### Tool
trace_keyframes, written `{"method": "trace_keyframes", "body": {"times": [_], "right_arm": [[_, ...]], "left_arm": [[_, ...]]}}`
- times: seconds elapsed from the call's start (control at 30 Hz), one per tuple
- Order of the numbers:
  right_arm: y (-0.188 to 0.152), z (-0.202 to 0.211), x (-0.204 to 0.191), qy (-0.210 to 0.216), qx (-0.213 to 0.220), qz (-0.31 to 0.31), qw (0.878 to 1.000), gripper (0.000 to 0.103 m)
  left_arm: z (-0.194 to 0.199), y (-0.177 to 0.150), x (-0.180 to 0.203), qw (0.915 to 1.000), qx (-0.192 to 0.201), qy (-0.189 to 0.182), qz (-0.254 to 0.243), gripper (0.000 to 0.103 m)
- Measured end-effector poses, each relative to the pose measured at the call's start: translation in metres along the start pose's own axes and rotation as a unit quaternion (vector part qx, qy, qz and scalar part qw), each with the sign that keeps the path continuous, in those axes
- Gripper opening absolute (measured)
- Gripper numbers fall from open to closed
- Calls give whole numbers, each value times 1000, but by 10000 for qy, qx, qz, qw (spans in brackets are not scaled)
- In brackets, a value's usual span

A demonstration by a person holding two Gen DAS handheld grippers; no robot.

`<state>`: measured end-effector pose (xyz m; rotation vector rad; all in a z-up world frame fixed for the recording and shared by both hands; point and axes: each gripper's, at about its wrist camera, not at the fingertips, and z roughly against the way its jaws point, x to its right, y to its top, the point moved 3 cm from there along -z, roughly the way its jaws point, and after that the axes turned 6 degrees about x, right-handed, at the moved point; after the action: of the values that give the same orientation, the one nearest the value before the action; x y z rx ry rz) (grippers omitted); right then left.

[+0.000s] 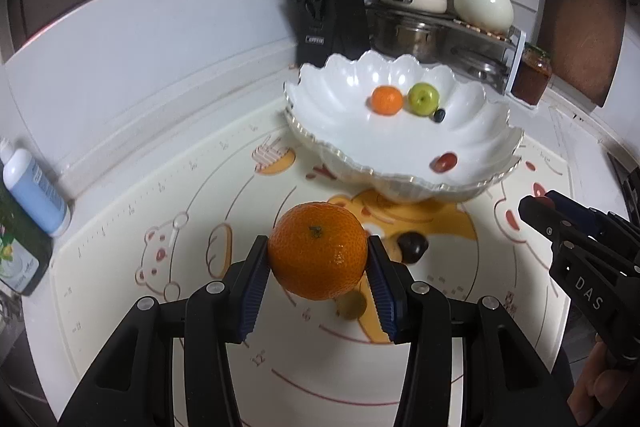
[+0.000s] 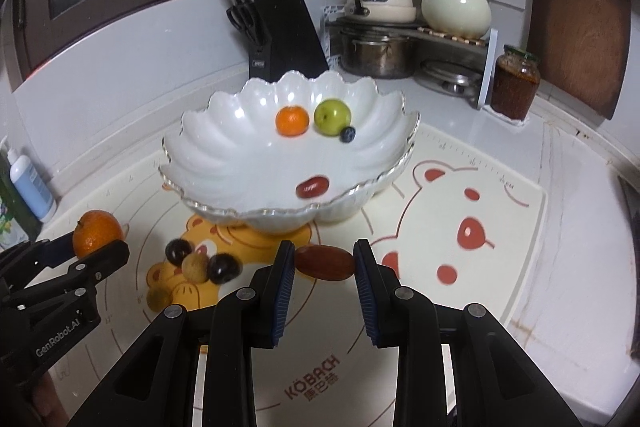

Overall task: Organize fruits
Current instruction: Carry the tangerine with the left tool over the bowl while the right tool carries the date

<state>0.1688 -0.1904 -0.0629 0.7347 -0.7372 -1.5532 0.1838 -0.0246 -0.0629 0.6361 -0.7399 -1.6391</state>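
My left gripper (image 1: 318, 255) is shut on a large orange mandarin (image 1: 318, 250), held above the mat; the same mandarin (image 2: 97, 233) shows at the left of the right wrist view. My right gripper (image 2: 324, 263) is shut on a brown-red date (image 2: 325, 262), also off the mat. The white scalloped bowl (image 1: 472, 143) stands behind them and holds a small orange (image 1: 386, 99), a green fruit (image 1: 423, 98), a blueberry (image 1: 439, 114) and a red date (image 1: 445, 161). On the mat lie two dark grapes (image 2: 178, 251) (image 2: 224, 267) and two pale longans (image 2: 197, 267) (image 2: 159, 297).
A printed bear mat (image 2: 480, 227) covers the counter. A black knife block (image 2: 280, 35), a pot rack (image 2: 408, 43) and a sauce jar (image 2: 514, 87) stand behind the bowl. Bottles (image 1: 34, 187) stand at the left wall. A wooden board (image 2: 580, 23) leans at the right.
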Motion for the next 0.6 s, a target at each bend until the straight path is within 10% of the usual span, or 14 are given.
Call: {"method": "trace_keyframes", "body": {"times": [0.6], "right_arm": [[56, -6, 12, -61, 403, 201, 9990, 31]], "left_arm": [[-11, 53, 14, 9991, 368, -157, -163, 47]]}}
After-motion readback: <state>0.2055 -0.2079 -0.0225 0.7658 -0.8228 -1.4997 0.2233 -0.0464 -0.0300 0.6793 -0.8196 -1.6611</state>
